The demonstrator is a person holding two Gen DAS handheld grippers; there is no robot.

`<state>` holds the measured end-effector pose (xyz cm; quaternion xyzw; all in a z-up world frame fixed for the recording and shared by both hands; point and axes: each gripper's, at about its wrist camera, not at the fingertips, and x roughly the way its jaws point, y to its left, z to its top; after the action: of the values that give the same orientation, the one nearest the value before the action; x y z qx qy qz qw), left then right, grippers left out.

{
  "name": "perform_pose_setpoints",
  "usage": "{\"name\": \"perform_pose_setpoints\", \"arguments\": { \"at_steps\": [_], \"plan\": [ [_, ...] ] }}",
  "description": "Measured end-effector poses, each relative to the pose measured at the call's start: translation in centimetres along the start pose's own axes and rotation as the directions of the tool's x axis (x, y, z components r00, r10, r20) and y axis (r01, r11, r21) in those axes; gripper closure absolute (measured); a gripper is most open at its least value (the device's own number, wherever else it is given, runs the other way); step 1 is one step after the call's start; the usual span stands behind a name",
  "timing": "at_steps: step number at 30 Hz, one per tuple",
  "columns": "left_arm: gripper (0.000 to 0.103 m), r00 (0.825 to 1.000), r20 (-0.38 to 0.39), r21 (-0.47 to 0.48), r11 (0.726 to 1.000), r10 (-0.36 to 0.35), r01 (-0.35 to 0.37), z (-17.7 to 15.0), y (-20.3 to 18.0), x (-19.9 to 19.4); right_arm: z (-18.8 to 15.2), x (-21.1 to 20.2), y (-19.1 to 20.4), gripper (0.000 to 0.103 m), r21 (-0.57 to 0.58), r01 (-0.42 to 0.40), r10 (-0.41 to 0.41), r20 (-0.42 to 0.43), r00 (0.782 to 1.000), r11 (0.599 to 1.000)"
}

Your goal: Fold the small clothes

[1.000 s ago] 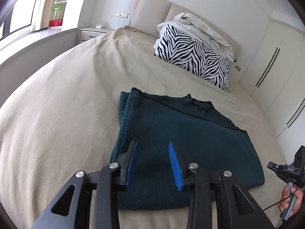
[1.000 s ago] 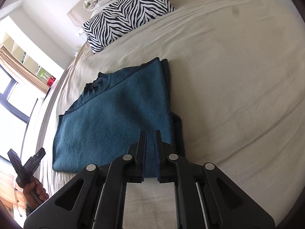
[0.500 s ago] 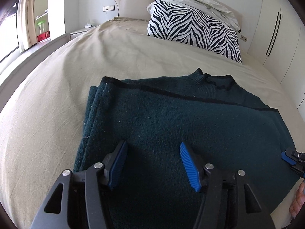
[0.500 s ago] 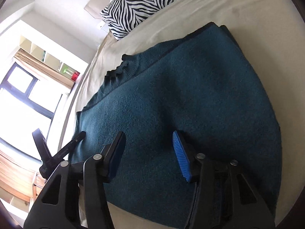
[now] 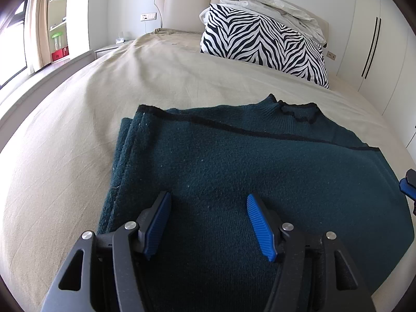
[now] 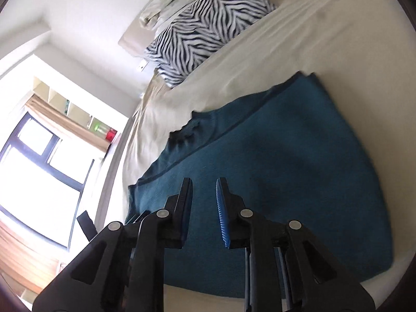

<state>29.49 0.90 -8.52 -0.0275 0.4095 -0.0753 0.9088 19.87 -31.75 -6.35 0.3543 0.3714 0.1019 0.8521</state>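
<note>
A dark teal knitted sweater (image 5: pixel 247 161) lies folded flat on the beige bed (image 5: pixel 78 119), collar toward the headboard. My left gripper (image 5: pixel 208 202) is open and empty, low over the sweater's near left part. In the right wrist view the same sweater (image 6: pixel 299 161) fills the middle. My right gripper (image 6: pixel 204 192) hovers over its near edge, jaws partly open with nothing between them. A blue tip of the right gripper (image 5: pixel 408 187) shows at the right edge of the left wrist view.
A zebra-print pillow (image 5: pixel 265 44) with a crumpled white duvet (image 5: pixel 273 5) on top leans against the headboard. White wardrobes (image 5: pixel 377 39) stand to the right. A window and shelves (image 6: pixel 46 156) are at the left. Beige sheet surrounds the sweater.
Both grippers moved in low over the sweater. The right gripper went from shut to wide open, then narrowed to a partly open gap. The sweater has stayed flat.
</note>
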Motion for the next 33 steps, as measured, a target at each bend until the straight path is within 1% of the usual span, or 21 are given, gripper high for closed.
{"name": "perform_pose_setpoints", "arguments": {
  "at_steps": [2,4,7,8,9,10,12,17,20,22,24,26,27,28,29,30,31,32,33],
  "plan": [
    [0.039,1.0,0.002,-0.001,1.0,-0.001,0.001,-0.1,0.0,0.0,-1.2,3.3,2.7,0.084,-0.036,-0.039,0.035,-0.09,0.995,0.999],
    [0.039,1.0,0.005,0.0,1.0,-0.001,0.001,-0.1,0.0,0.0,-3.1,6.6,4.5,0.084,-0.05,-0.076,0.066,-0.177,0.982,0.996],
    [0.039,1.0,0.006,-0.001,1.0,-0.004,0.004,-0.2,0.0,0.0,-5.5,9.7,4.8,0.085,-0.045,-0.088,0.073,-0.268,0.961,0.995],
    [0.039,1.0,0.006,-0.001,1.0,-0.004,0.004,-0.2,0.1,0.0,-6.3,9.7,4.4,0.085,-0.039,-0.086,0.072,-0.266,0.961,0.996],
    [0.039,1.0,0.006,-0.001,1.0,-0.004,0.004,-0.2,0.1,0.0,-6.6,9.5,3.8,0.085,-0.03,-0.109,0.098,-0.243,0.965,0.994],
    [0.039,1.0,0.007,-0.001,1.0,-0.004,0.004,-0.2,0.1,0.1,-6.7,9.1,3.3,0.085,-0.018,-0.134,0.126,-0.235,0.964,0.991],
    [0.039,1.0,0.007,-0.001,1.0,-0.004,0.004,-0.2,0.1,0.0,-6.5,8.1,1.8,0.085,0.026,-0.157,0.158,-0.218,0.963,0.987],
    [0.039,1.0,0.007,-0.001,1.0,-0.005,0.005,-0.2,0.1,0.0,-5.7,3.6,-2.5,0.085,0.087,-0.135,0.145,-0.123,0.982,0.987],
    [0.039,1.0,0.007,-0.001,1.0,-0.004,0.004,-0.2,0.1,0.0,-5.2,0.0,-5.6,0.085,0.13,-0.098,0.104,-0.043,0.994,0.987],
    [0.039,1.0,0.006,-0.002,1.0,-0.006,0.006,-0.2,0.1,0.0,-5.1,-2.6,-7.4,0.085,0.159,-0.062,0.062,0.008,0.998,0.985],
    [0.039,1.0,0.005,-0.004,1.0,-0.01,0.01,-0.1,0.1,-0.1,-4.9,-5.5,-9.0,0.085,0.176,-0.007,-0.002,0.054,0.999,0.984],
    [0.039,1.0,0.003,-0.008,1.0,-0.014,0.014,0.0,0.2,-0.3,-5.2,-8.7,-10.0,0.084,0.198,0.066,-0.087,0.095,0.992,0.978],
    [0.039,1.0,0.003,-0.009,1.0,-0.016,0.016,0.0,0.3,-0.4,-5.4,-10.4,-10.7,0.071,0.218,0.09,-0.117,0.117,0.986,0.972],
    [0.039,1.0,0.001,-0.01,1.0,-0.015,0.015,0.1,0.3,-0.6,-5.8,-12.4,-11.4,0.052,0.248,0.1,-0.137,0.139,0.981,0.964],
    [0.039,1.0,-0.003,-0.013,1.0,-0.011,0.011,0.2,0.3,-0.9,-6.3,-14.4,-12.1,0.047,0.276,0.076,-0.127,0.172,0.977,0.958],
    [0.04,1.0,-0.006,-0.02,1.0,-0.004,0.004,0.2,0.3,-1.2,-6.9,-16.0,-12.5,0.035,0.303,0.072,-0.136,0.196,0.971,0.95],
    [0.04,1.0,-0.006,-0.034,0.999,0.005,-0.005,0.1,0.3,-1.7,-7.2,-17.9,-13.2,0.029,0.325,0.08,-0.155,0.213,0.965,0.942],
    [0.04,1.0,-0.004,-0.056,0.998,0.007,-0.007,0.0,0.4,-2.3,-7.7,-19.3,-13.8,0.029,0.336,0.075,-0.157,0.223,0.962,0.939],
    [0.04,1.0,0.001,-0.082,0.997,-0.001,0.002,-0.3,0.6,-3.0,-8.4,-20.2,-14.1,0.029,0.341,0.054,-0.134,0.215,0.967,0.939]
  ]
}}
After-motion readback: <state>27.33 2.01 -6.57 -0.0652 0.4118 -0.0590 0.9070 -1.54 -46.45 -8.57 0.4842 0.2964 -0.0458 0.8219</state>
